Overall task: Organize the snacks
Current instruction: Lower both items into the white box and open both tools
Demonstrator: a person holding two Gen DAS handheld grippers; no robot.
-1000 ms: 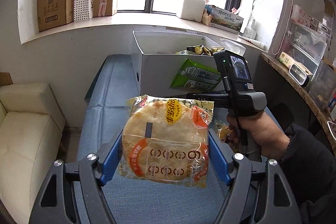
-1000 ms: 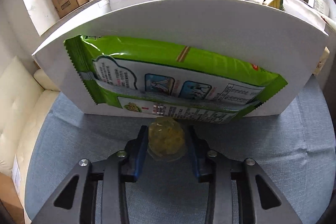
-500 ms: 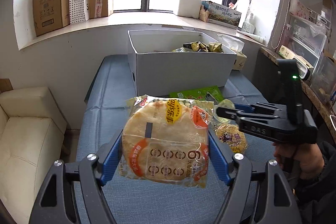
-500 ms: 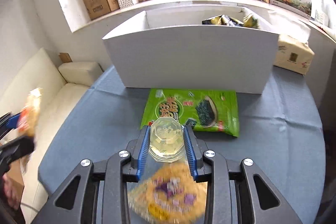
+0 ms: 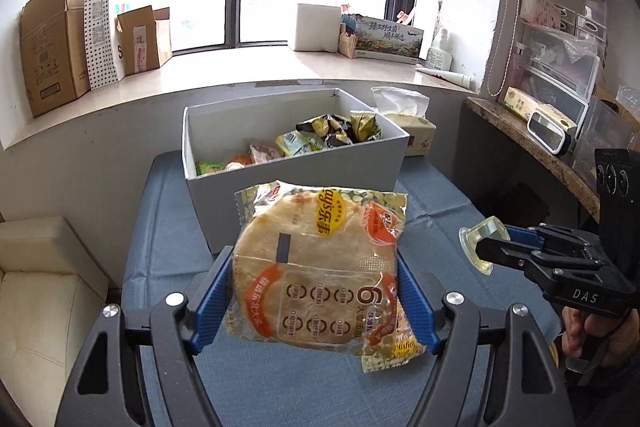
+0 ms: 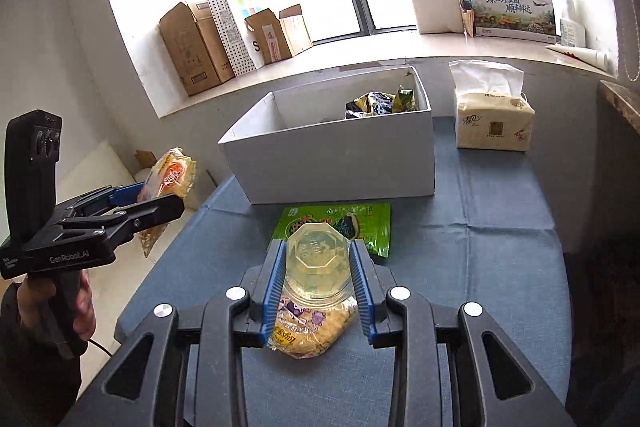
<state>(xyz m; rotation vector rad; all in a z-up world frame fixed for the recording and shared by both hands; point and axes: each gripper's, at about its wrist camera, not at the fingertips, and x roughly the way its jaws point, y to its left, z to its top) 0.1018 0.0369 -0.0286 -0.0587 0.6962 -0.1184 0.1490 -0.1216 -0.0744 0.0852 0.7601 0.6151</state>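
Observation:
My left gripper [image 5: 316, 287] is shut on a round flatbread pack [image 5: 320, 267] and holds it in the air in front of the white snack box [image 5: 304, 171]. It also shows in the right wrist view [image 6: 170, 183] at the left. My right gripper [image 6: 320, 279] is shut on a clear jelly cup [image 6: 318, 259], held above the blue table; the cup also shows in the left wrist view [image 5: 482, 241]. A green seaweed pack [image 6: 360, 219] and a yellow snack bag [image 6: 308, 327] lie on the table under it. The box holds several snack packs [image 5: 336, 133].
A tissue pack [image 6: 494, 123] stands right of the box. Cardboard boxes [image 5: 52, 47] and a white box [image 5: 318, 27] sit on the windowsill. A cream sofa [image 5: 36, 291] is left of the table [image 6: 500, 251]; a shelf with bins [image 5: 560, 79] is at the right.
Both grippers have risen and pulled back from the box, each still holding its item. The green seaweed pack, earlier against the box front, now lies flat on the table.

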